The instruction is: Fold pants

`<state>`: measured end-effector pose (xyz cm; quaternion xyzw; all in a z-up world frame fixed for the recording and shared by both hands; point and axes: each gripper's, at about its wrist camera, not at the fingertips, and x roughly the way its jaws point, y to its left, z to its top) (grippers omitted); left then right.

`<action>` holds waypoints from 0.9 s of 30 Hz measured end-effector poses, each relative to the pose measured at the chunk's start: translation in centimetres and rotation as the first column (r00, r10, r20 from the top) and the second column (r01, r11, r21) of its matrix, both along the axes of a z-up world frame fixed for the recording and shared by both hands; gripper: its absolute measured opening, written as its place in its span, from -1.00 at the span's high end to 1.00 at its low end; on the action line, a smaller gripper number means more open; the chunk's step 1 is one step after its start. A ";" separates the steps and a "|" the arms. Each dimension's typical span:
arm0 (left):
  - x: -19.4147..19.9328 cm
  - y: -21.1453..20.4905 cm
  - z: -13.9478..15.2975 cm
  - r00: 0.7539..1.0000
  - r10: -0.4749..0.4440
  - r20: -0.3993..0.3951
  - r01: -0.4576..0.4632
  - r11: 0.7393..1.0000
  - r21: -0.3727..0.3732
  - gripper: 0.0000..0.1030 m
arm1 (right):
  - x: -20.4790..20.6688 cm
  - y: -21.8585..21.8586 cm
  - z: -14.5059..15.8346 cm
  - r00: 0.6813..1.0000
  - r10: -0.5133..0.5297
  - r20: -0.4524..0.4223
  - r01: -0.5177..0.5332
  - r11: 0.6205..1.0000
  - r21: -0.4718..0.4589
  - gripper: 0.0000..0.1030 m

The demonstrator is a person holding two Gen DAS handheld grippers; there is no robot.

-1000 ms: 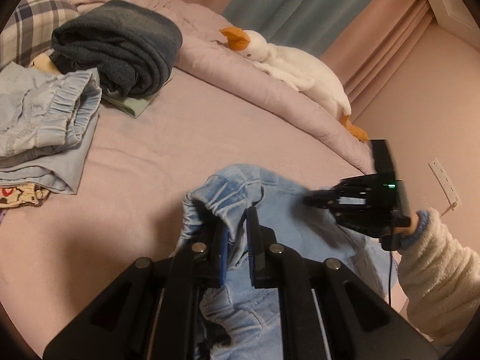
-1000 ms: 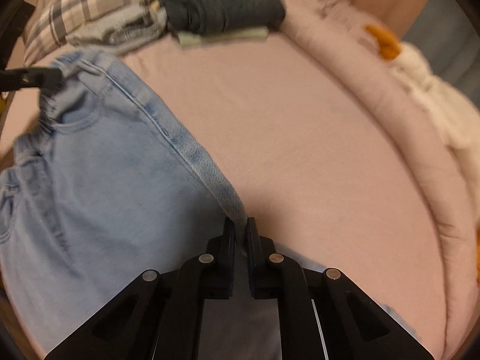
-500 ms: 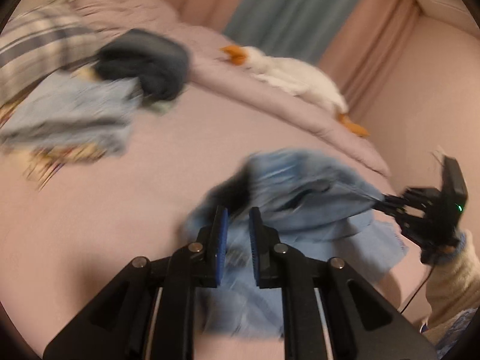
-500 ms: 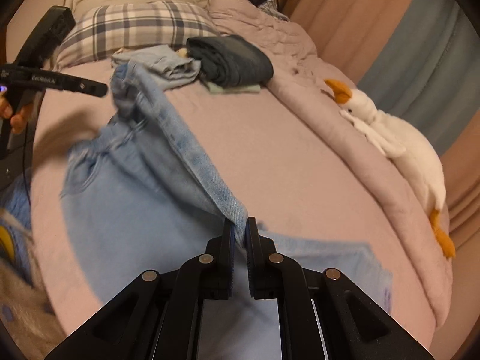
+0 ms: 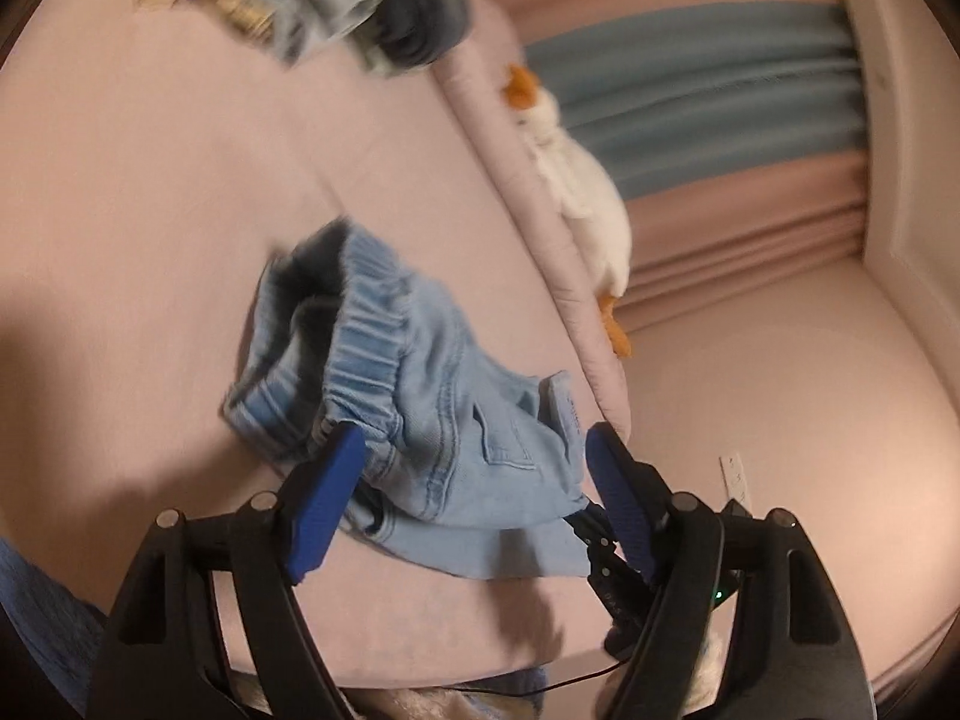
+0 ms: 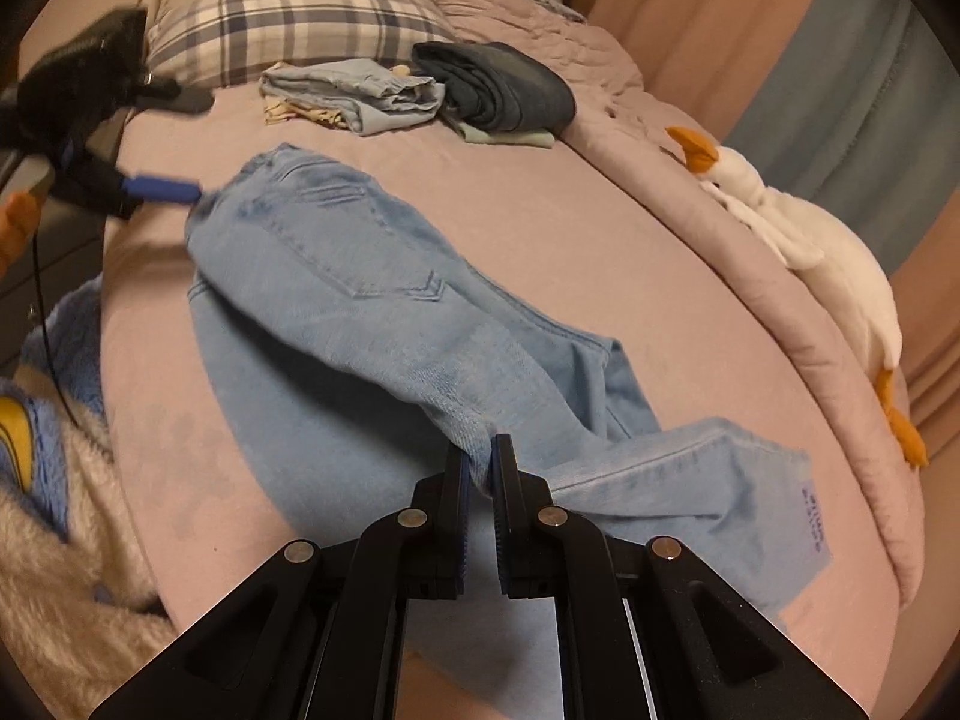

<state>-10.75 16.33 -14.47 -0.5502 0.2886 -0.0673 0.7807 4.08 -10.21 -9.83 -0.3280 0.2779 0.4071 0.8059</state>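
Light blue jeans (image 6: 360, 276) lie spread on the pink bed (image 6: 570, 228), waistband at the far left, legs running toward the near right. My right gripper (image 6: 478, 468) is shut on a fold of denim near the crotch seam. At the left edge, my left gripper (image 6: 198, 144) stands open, its blue lower finger (image 6: 162, 189) right beside the waistband. In the left wrist view the elastic waistband (image 5: 366, 348) sits bunched just ahead of my open left gripper (image 5: 474, 456). The right gripper (image 5: 585, 531) shows partly behind my right-hand finger, at the jeans' edge.
Folded clothes (image 6: 354, 96) and a dark folded garment (image 6: 498, 90) sit in front of a plaid pillow (image 6: 300, 18). A white goose plush (image 6: 810, 240) lies along the rolled duvet (image 6: 648, 138) on the right. A fleecy sleeve (image 6: 66, 480) is at the near left.
My left gripper has opened and let go of the waistband. The jeans, held up between both grippers before, now lie stretched on the bed. The right gripper keeps its hold.
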 end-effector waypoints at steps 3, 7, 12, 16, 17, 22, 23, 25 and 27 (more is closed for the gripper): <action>0.1 -0.3 -0.2 1.000 0.002 -0.020 -0.003 1.000 -0.023 -0.46 | 0.0 -0.2 0.3 0.999 -0.032 -0.007 0.032 0.998 0.048 0.84; -0.5 -0.1 -0.6 0.999 0.013 -0.050 -0.015 0.999 -0.043 -0.46 | 0.7 -0.3 1.1 0.998 -0.060 -0.009 0.061 0.994 0.091 0.84; 0.4 0.5 -1.3 0.999 0.004 -0.052 -0.007 0.998 -0.068 -0.46 | 0.5 -0.1 1.3 0.999 -0.053 -0.012 0.054 0.994 0.093 0.84; 2.2 1.0 -1.6 0.996 0.028 -0.088 -0.031 0.999 -0.034 0.19 | 0.1 -0.1 0.7 0.999 -0.048 -0.010 0.048 0.997 0.064 0.84; 2.3 1.1 -1.6 0.995 0.033 -0.095 -0.035 0.999 -0.019 0.59 | 0.1 -0.2 0.6 0.999 -0.050 -0.011 0.050 0.997 0.064 0.84; 1.2 1.8 -0.2 0.996 0.065 -0.057 -0.063 0.998 0.030 0.59 | -1.4 -0.3 0.7 0.999 -0.007 0.031 0.006 0.999 0.038 0.84; 1.0 1.9 -0.1 0.996 0.062 -0.067 -0.058 0.997 0.055 0.59 | -2.3 -0.1 0.5 0.998 0.023 0.054 -0.024 1.000 0.013 0.84; 0.8 1.7 -0.3 0.991 0.055 -0.121 -0.042 0.993 0.107 0.59 | -3.5 0.1 -0.1 0.996 0.070 0.059 -0.068 0.997 -0.029 0.84; 0.1 1.7 -1.5 0.986 0.048 -0.160 -0.028 0.992 0.124 0.59 | -4.9 0.3 -1.7 0.992 0.120 0.046 -0.116 0.990 -0.086 0.84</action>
